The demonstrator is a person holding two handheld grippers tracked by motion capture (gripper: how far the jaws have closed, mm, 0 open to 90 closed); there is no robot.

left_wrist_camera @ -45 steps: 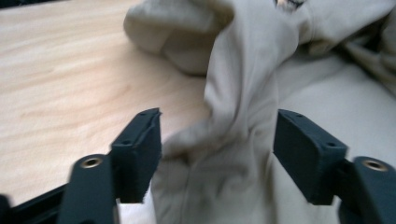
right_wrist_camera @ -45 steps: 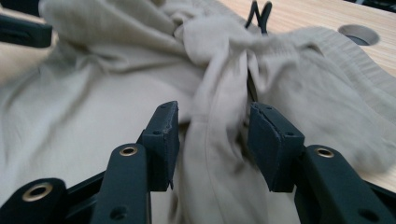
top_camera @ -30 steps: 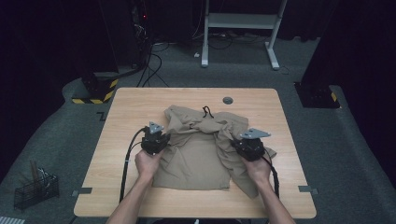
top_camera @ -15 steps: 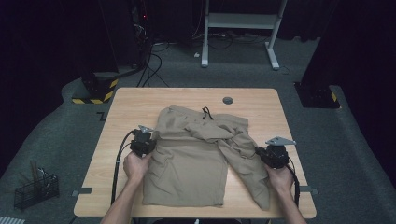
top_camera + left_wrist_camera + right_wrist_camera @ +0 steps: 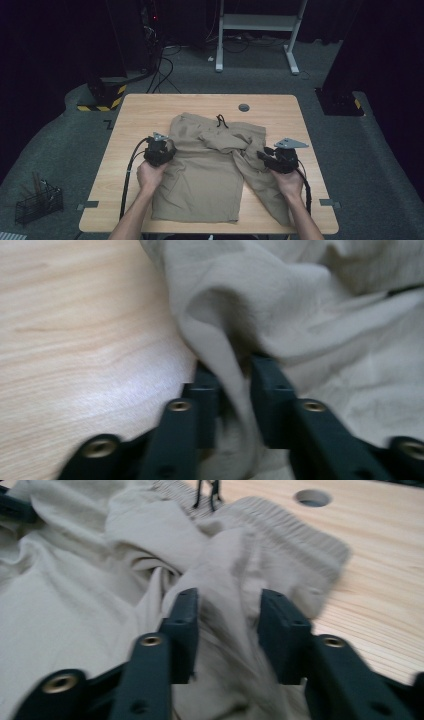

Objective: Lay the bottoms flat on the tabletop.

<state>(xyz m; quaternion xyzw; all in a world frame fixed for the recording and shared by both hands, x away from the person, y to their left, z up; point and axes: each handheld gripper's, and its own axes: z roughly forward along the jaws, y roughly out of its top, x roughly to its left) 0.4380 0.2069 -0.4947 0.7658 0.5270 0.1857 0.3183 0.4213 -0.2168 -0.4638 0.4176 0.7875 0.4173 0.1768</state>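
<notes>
Dark room w/ grey carpet, a light wood table [image 5: 135, 115] in the middle and khaki shorts [image 5: 205, 175] spread on it, waistband at the far side near the round cable hole [image 5: 243, 107], legs running back toward me. So the long axis goes far-to-near, and I've got one tool on each side edge.

My left gripper [image 5: 161, 148] sits at the shorts' left edge, about hip level. In the left gripper view a thin fold of cloth [image 5: 220, 360] stands between the jaws, which have just eased open a bit; a small gap shows on either side, so I'd call it released, not pinched.

My right gripper [image 5: 267, 159] is at the right edge, by the twisted right leg [image 5: 260, 185], which angles out toward the near right corner. Its jaws have just been opening too: in the right gripper view they stand clearly apart w/ loose fabric [image 5: 227, 630] lying between, pads not pressing.

Judgement: the right leg is what needs straightening next, and the right hand is nearer it. The drawstring [image 5: 220, 120] lies at the waistband's centre.

Beyond the table: a desk frame [image 5: 260, 20], cables on the floor; a wire basket [image 5: 37, 202] at near left.
</notes>
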